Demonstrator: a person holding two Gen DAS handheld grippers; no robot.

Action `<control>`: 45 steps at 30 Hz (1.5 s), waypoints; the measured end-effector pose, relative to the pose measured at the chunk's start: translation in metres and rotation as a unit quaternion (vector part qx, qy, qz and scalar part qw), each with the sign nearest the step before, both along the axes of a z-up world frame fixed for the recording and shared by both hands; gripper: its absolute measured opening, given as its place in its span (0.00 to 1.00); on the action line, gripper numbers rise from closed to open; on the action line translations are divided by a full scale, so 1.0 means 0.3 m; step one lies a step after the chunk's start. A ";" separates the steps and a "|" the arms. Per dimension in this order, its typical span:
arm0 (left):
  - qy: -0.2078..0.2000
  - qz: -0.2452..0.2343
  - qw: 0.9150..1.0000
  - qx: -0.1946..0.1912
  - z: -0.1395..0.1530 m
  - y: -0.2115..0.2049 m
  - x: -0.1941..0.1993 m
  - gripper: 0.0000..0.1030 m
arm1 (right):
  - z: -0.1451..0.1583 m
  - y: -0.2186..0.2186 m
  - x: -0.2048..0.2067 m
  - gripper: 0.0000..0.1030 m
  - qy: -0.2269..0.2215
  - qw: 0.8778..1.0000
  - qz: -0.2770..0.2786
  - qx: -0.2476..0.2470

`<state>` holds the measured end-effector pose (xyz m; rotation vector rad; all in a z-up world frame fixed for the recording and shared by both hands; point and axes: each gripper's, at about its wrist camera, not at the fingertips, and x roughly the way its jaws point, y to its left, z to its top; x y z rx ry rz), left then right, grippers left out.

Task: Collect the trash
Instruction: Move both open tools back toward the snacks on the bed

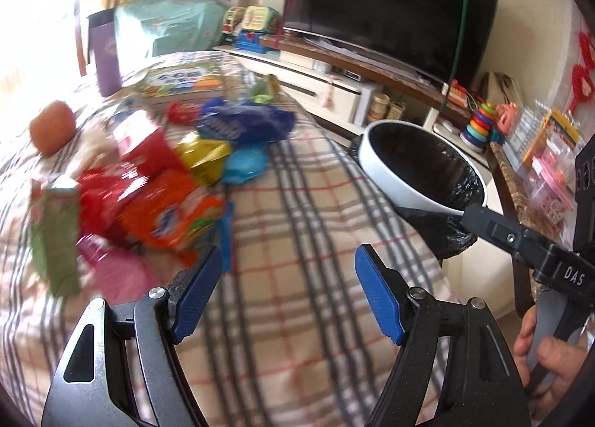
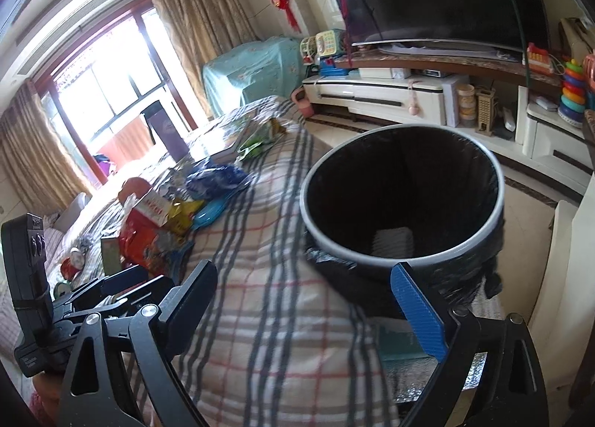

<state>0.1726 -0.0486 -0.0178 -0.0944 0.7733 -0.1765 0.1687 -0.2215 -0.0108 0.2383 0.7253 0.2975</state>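
1. My left gripper has its jaws standing apart with nothing between them; only the checked cloth shows in the gap.
2. My right gripper also has its jaws spread wide and empty, with its blue pad just in front of the bin's near rim.
3. The trash sits in a loose pile on the cloth, to the left of my left gripper: an orange packet nearest, a red packet behind it, a yellow wrapper, a blue lid-like piece and a blue bag further back.
4. A green carton lies at the left edge of the pile, blurred.
5. A round orange thing rests apart from the pile, further left; I cannot tell what it is.
6. The bin stands off the cloth's right edge, lined with a black bag, white rim up and mouth open.
7. Inside the bin, at the bottom, I see one pale piece.
8. A hand grips the right tool's handle at the lower right of the left view.
9. A dark television stands behind on a low cabinet.
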 end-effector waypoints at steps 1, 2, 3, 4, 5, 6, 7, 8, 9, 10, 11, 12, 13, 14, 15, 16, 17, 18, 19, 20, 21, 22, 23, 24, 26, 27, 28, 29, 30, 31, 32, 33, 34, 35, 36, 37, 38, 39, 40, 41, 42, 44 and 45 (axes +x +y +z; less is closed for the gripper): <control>-0.002 0.005 1.000 -0.002 -0.001 0.020 -0.012 0.73 | 0.001 0.015 -0.005 0.93 0.000 1.000 0.004 -0.001; -0.003 0.010 1.000 -0.004 -0.001 0.039 -0.025 0.73 | 0.001 0.029 -0.008 0.93 0.000 1.000 0.008 -0.002; -0.004 0.015 1.000 -0.006 0.000 0.057 -0.037 0.74 | 0.002 0.044 -0.011 0.93 0.000 1.000 0.012 -0.003; -0.006 0.020 1.000 -0.007 -0.001 0.076 -0.049 0.74 | 0.002 0.060 -0.014 0.93 0.000 1.000 0.017 -0.005; -0.007 0.024 1.000 -0.008 -0.004 0.095 -0.062 0.74 | 0.000 0.076 -0.019 0.93 0.001 1.000 0.021 -0.007; -0.008 0.029 1.000 -0.008 -0.007 0.113 -0.076 0.74 | -0.003 0.093 -0.023 0.93 0.002 1.000 0.025 -0.009; -0.010 0.034 0.999 -0.007 -0.009 0.130 -0.088 0.74 | -0.010 0.109 -0.027 0.93 0.003 1.000 0.029 -0.011; -0.011 0.040 0.999 -0.006 -0.011 0.148 -0.100 0.74 | -0.014 0.126 -0.029 0.93 0.005 0.999 0.034 -0.013; -0.011 0.045 0.999 -0.006 -0.014 0.165 -0.111 0.74 | -0.018 0.143 -0.031 0.93 0.007 0.999 0.039 -0.014; -0.011 0.051 0.999 -0.006 -0.015 0.183 -0.120 0.74 | -0.021 0.158 -0.033 0.93 0.008 0.999 0.044 -0.015; -0.010 0.057 0.998 -0.007 -0.019 0.203 -0.129 0.74 | -0.024 0.176 -0.036 0.93 0.008 0.999 0.049 -0.016; -0.009 0.063 0.998 -0.008 -0.021 0.220 -0.137 0.74 | -0.027 0.194 -0.040 0.93 0.008 0.998 0.054 -0.017; -0.008 0.069 0.998 -0.010 -0.024 0.240 -0.144 0.74 | -0.029 0.212 -0.043 0.93 0.008 0.998 0.059 -0.019; -0.007 0.074 0.997 -0.012 -0.027 0.259 -0.150 0.74 | -0.032 0.231 -0.045 0.93 0.009 0.998 0.064 -0.021; -0.007 0.079 0.997 -0.013 -0.030 0.273 -0.155 0.74 | -0.036 0.249 -0.046 0.93 0.009 0.997 0.069 -0.022; -0.006 0.083 0.996 -0.013 -0.033 0.290 -0.160 0.74 | -0.040 0.265 -0.047 0.93 0.010 0.997 0.074 -0.022; -0.006 0.087 0.996 -0.013 -0.035 0.305 -0.165 0.74 | -0.044 0.281 -0.046 0.93 0.011 0.997 0.079 -0.023; -0.006 0.091 0.996 -0.013 -0.037 0.319 -0.169 0.74 | -0.048 0.297 -0.044 0.93 0.013 0.996 0.083 -0.024; -0.005 0.094 0.995 -0.014 -0.040 0.334 -0.173 0.74 | -0.053 0.314 -0.042 0.93 0.014 0.996 0.088 -0.025; -0.004 0.098 0.995 -0.013 -0.044 0.349 -0.175 0.74 | -0.058 0.332 -0.039 0.93 0.015 0.995 0.092 -0.026; -0.002 0.101 0.995 -0.013 -0.048 0.362 -0.177 0.74 | -0.063 0.347 -0.037 0.93 0.017 0.995 0.096 -0.028; 0.000 0.105 0.994 -0.012 -0.052 0.375 -0.177 0.74 | -0.068 0.359 -0.035 0.93 0.018 0.994 0.100 -0.028; 0.002 0.108 0.994 -0.012 -0.055 0.387 -0.177 0.74 | -0.072 0.372 -0.031 0.93 0.020 0.994 0.103 -0.028; 0.004 0.110 0.994 -0.012 -0.056 0.396 -0.177 0.75 | -0.075 0.385 -0.028 0.93 0.022 0.994 0.107 -0.028; 0.007 0.114 0.993 -0.008 -0.060 0.419 -0.174 0.75 | -0.080 0.401 -0.021 0.93 0.023 0.993 0.111 -0.029; 0.008 0.115 0.993 -0.006 -0.061 0.426 -0.172 0.75 | -0.082 0.410 -0.017 0.93 0.023 0.993 0.113 -0.029; 0.009 0.116 0.993 -0.002 -0.062 0.433 -0.170 0.75 | -0.083 0.420 -0.013 0.93 0.023 0.993 0.114 -0.028; 0.009 0.117 0.993 0.001 -0.062 0.443 -0.166 0.76 | -0.084 0.432 -0.009 0.93 0.023 0.993 0.114 -0.028; 0.010 0.118 0.993 0.005 -0.062 0.455 -0.162 0.79 | -0.085 0.440 -0.005 0.93 0.023 0.993 0.114 -0.028; 0.009 0.120 0.993 0.008 -0.059 0.465 -0.157 0.80 | -0.085 0.440 -0.006 0.93 0.023 0.993 0.114 -0.029; 0.008 0.122 0.992 0.011 -0.057 0.479 -0.152 0.80 | -0.086 0.450 -0.001 0.93 0.023 0.993 0.115 -0.029; 0.007 0.122 0.992 0.013 -0.055 0.493 -0.145 0.82 | -0.086 0.459 0.003 0.92 0.024 0.992 0.117 -0.029; 0.008 0.122 0.992 0.015 -0.055 0.506 -0.136 0.83 | -0.087 0.470 0.008 0.92 0.024 0.992 0.118 -0.029; 0.010 0.122 0.992 0.018 -0.055 0.517 -0.127 0.83 | -0.088 0.481 0.013 0.92 0.024 0.992 0.118 -0.029; 0.010 0.123 0.992 0.021 -0.054 0.525 -0.119 0.83 | -0.087 0.494 0.020 0.92 0.023 0.992 0.118 -0.030; 0.009 0.122 0.992 0.024 -0.053 0.533 -0.111 0.83 | -0.086 0.505 0.026 0.92 0.022 0.992 0.117 -0.031; 0.010 0.120 0.992 0.026 -0.053 0.541 -0.103 0.83 | -0.085 0.514 0.031 0.92 0.022 0.992 0.116 -0.032; 0.010 0.120 0.992 0.028 -0.054 0.548 -0.093 0.83 | -0.085 0.522 0.038 0.92 0.022 0.993 0.116 -0.031; 0.011 0.119 0.992 0.030 -0.055 0.553 -0.084 0.84 | -0.084 0.529 0.043 0.91 0.023 0.993 0.116 -0.028; 0.011 0.118 0.993 0.030 -0.057 0.558 -0.076 0.84 | -0.085 0.536 0.049 0.91 0.023 0.993 0.116 -0.025; 0.012 0.116 0.993 0.030 -0.060 0.563 -0.067 0.84 | -0.085 0.542 0.054 0.90 0.024 0.993 0.116 -0.024; 0.014 0.115 0.993 0.029 -0.067 0.571 -0.051 0.84 | -0.088 0.555 0.068 0.87 0.026 0.993 0.116 -0.021; 0.016 0.115 0.993 0.029 -0.072 0.574 -0.044 0.84 | -0.089 0.560 0.076 0.84 0.027 0.993 0.115 -0.020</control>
